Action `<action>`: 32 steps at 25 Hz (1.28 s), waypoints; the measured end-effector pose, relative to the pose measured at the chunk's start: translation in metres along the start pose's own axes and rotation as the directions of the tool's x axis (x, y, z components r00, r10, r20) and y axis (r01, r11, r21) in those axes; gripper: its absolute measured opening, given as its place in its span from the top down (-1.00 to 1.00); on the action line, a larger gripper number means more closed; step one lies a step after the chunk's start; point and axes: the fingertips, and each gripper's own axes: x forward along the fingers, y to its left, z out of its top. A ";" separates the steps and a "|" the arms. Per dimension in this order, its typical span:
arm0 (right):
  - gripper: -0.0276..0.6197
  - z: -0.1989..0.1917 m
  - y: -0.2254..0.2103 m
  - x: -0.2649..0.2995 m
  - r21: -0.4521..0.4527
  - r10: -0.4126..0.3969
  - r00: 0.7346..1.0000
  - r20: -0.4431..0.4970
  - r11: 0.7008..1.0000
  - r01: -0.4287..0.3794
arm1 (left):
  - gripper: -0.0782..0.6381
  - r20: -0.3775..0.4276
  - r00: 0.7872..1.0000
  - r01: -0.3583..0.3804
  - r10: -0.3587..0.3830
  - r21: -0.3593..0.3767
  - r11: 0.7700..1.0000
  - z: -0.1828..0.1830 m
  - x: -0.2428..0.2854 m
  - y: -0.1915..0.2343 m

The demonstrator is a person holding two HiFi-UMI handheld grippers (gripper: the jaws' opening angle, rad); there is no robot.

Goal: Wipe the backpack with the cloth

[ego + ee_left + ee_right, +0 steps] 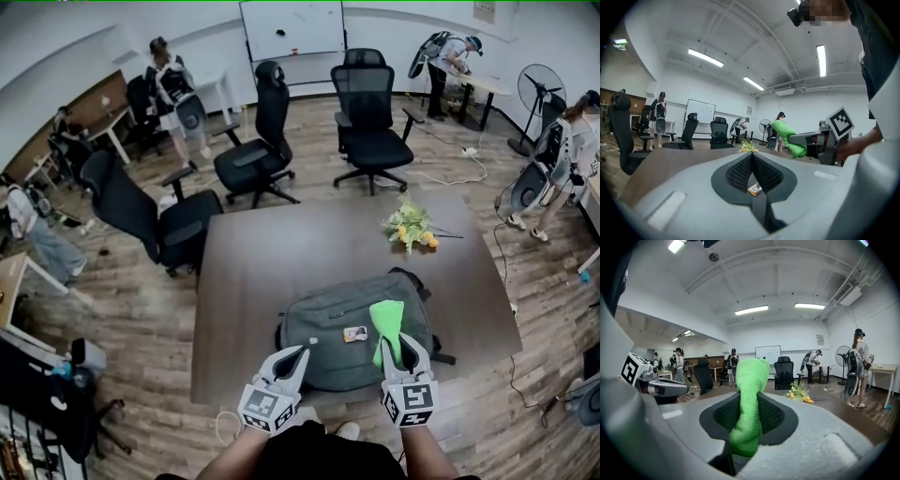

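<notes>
A grey backpack [328, 330] lies flat on the near part of the brown table [281, 253], with a small orange tag [355, 334] on it. My right gripper [398, 343] hovers over the pack's right side, shut on a bright green cloth [386, 317] that sticks up past the jaws. In the right gripper view the cloth [751, 376] fills the gap of the right gripper [748, 404]. My left gripper [300, 352] is over the pack's near left part, its jaws together and holding nothing. The left gripper view shows the left gripper [752, 157] shut, with the tag [755, 189] below.
A bunch of yellow flowers [410, 227] lies on the table's far right. Black office chairs [366, 112] stand beyond the table and another chair [150, 216] at its left edge. Several people stand around the room, and a floor fan [541, 89] at the far right.
</notes>
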 end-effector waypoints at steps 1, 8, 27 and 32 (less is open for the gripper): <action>0.62 -0.002 0.002 0.007 0.005 0.001 1.000 -0.006 1.000 -0.001 | 0.73 -0.002 1.000 -0.005 0.005 -0.001 1.000 -0.002 -0.001 0.007; 0.62 -0.007 0.021 0.049 0.003 0.020 0.999 -0.040 1.000 -0.020 | 0.73 -0.009 0.998 -0.059 0.059 -0.028 0.998 -0.011 -0.005 0.055; 0.63 -0.069 0.067 0.141 0.065 0.142 0.970 -0.199 0.989 -0.132 | 0.73 -0.028 0.995 -0.091 0.091 -0.023 0.996 -0.016 0.005 0.123; 0.63 -0.089 0.083 0.161 0.077 0.191 0.946 -0.261 0.981 -0.177 | 0.73 -0.066 0.995 -0.084 0.081 -0.045 0.995 -0.032 0.015 0.117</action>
